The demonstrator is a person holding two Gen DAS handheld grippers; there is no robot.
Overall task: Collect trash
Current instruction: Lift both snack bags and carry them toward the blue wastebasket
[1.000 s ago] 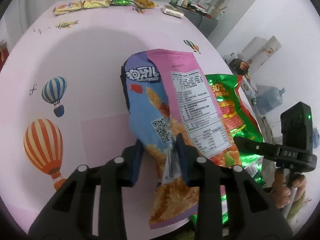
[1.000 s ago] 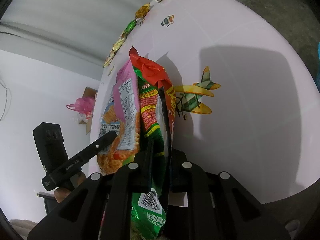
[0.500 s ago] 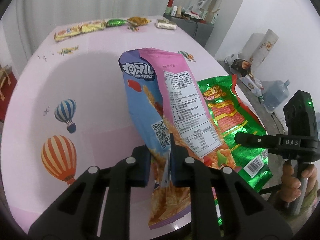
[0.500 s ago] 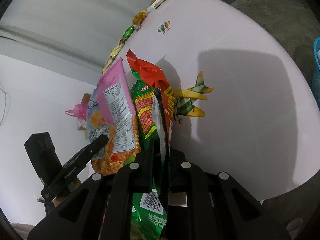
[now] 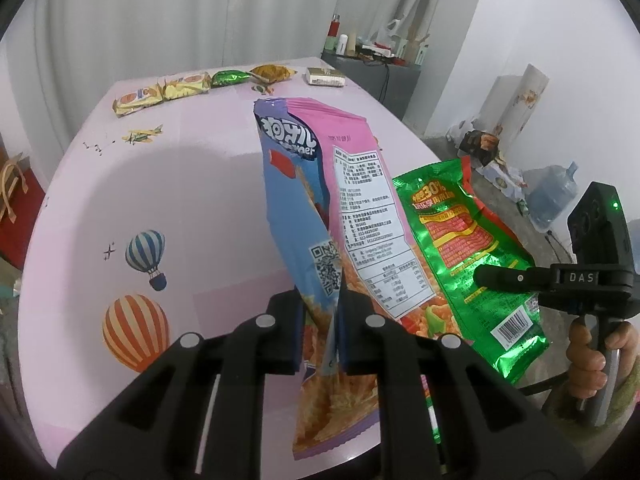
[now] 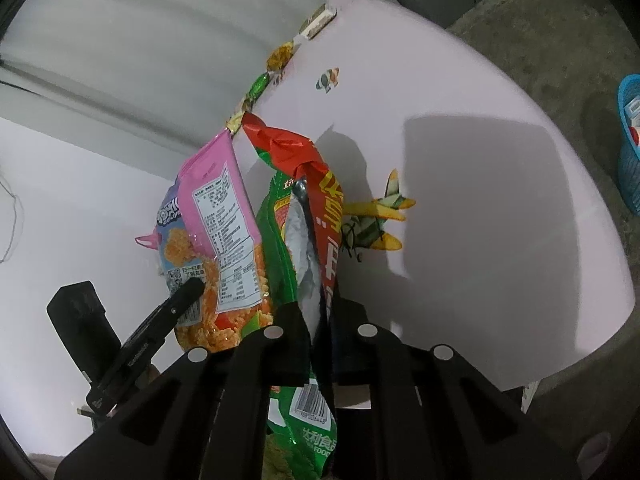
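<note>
My left gripper [image 5: 322,300] pinches the lower part of a pink and blue snack bag [image 5: 340,184]; its jaws are closing, with the pads pressed on the crumpled foil. The bag stands upright above the pink table [image 5: 160,184]. To its right hangs a green and red snack bag [image 5: 460,240], held by my right gripper [image 5: 496,278]. In the right wrist view that gripper [image 6: 320,312] is shut on the green bag [image 6: 288,148], which shows its silver inside. The pink bag [image 6: 216,200] and the left gripper [image 6: 160,320] are at the left there.
Several small snack packets [image 5: 180,88] and a white box [image 5: 325,77] lie along the table's far edge. A blue basket [image 6: 630,140] stands on the floor beyond the table. A water bottle [image 5: 554,192] and boxes sit by the right wall.
The left jaws have drawn together on the pink bag. Both bags have risen off the table and now hang more upright, with more of the room in view.
</note>
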